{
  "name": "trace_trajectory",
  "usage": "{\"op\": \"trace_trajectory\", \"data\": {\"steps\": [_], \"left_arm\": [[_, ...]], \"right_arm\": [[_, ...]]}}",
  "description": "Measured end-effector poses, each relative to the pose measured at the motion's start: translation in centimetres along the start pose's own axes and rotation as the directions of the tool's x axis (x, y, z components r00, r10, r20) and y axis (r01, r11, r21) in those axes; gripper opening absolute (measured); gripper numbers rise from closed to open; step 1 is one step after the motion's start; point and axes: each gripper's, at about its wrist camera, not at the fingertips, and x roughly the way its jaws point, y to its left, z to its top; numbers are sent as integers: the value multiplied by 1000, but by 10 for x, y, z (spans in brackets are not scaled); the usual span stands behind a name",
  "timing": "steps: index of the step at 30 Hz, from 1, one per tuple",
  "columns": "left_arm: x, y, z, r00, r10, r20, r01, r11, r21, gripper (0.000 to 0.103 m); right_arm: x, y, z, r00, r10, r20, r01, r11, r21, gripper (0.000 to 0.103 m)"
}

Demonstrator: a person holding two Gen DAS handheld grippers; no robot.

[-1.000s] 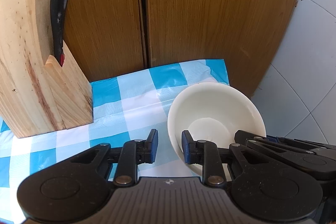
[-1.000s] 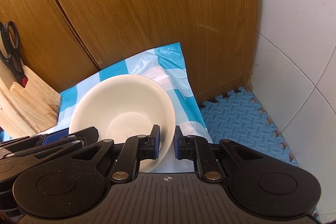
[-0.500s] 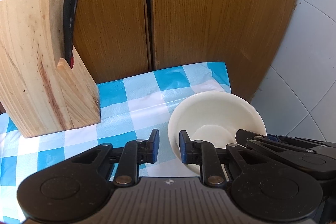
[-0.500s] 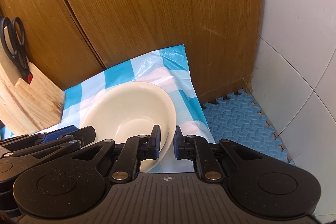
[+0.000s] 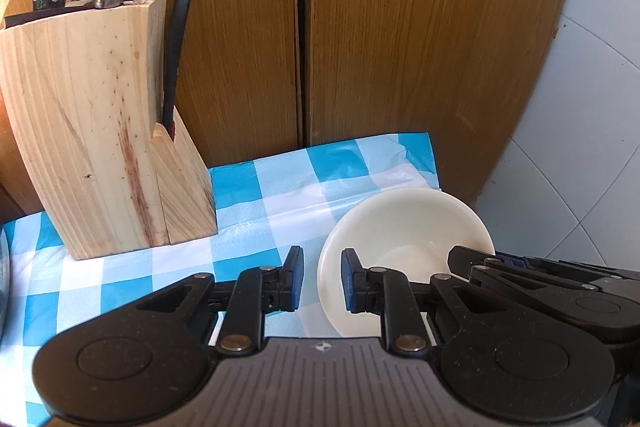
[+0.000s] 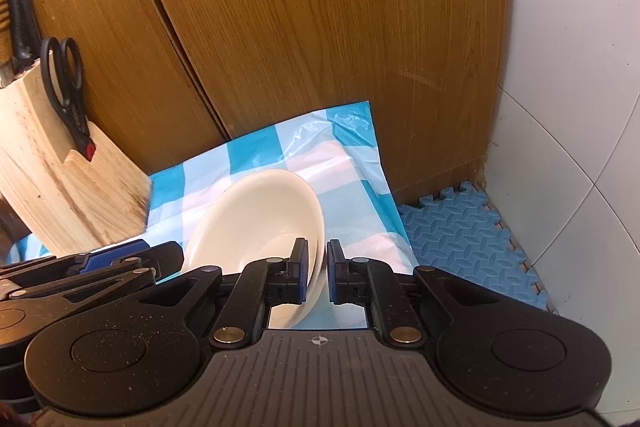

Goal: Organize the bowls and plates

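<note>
Wooden cabinet doors [image 5: 400, 47] are standing as the backdrop, with white wall tiles [image 6: 568, 107] to their right and a blue foam mat [image 6: 472, 239] lying on the floor below the tiles. Against the doors, the surface is wearing a blue-and-white checked cloth [image 5: 248, 211]. Left of the bowl, a wooden knife block [image 5: 92, 131] is sitting on the cloth, holding knife handles and black scissors [image 6: 66, 87]; nothing is lying between the block and the bowl.

The cream bowl [image 5: 404, 227] is tilting near the cloth's right corner, gripped from both sides. The left gripper [image 5: 322, 281] is clenching the bowl's left rim, and the right gripper [image 6: 317, 277] is clenching the right rim, jaws squeezed onto it.

Compared with a second ago, the bowl is looking smaller and lower in both views, more of the knife block's top and its handles are showing, and the bowl is tipping more edge-on toward the right camera. The left jaws have narrowed onto the rim.
</note>
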Motion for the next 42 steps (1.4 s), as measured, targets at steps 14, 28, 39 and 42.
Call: {"op": "trace_trajectory", "data": {"steps": [14, 28, 39, 42], "left_arm": [[-49, 17, -18, 1000, -27, 1, 27, 999, -34, 12], [-13, 20, -38, 995, -49, -90, 42, 996, -81, 12], [-38, 13, -34, 998, -37, -45, 36, 999, -27, 13], [-58, 17, -33, 999, -31, -15, 30, 999, -16, 13]], "right_arm": [[-40, 22, -11, 999, 54, -4, -54, 999, 4, 13], [-30, 5, -33, 995, 46, -91, -43, 998, 38, 8], [-30, -1, -31, 994, 66, -87, -61, 996, 65, 10], [-41, 7, -31, 995, 72, -69, -68, 996, 54, 12]]}}
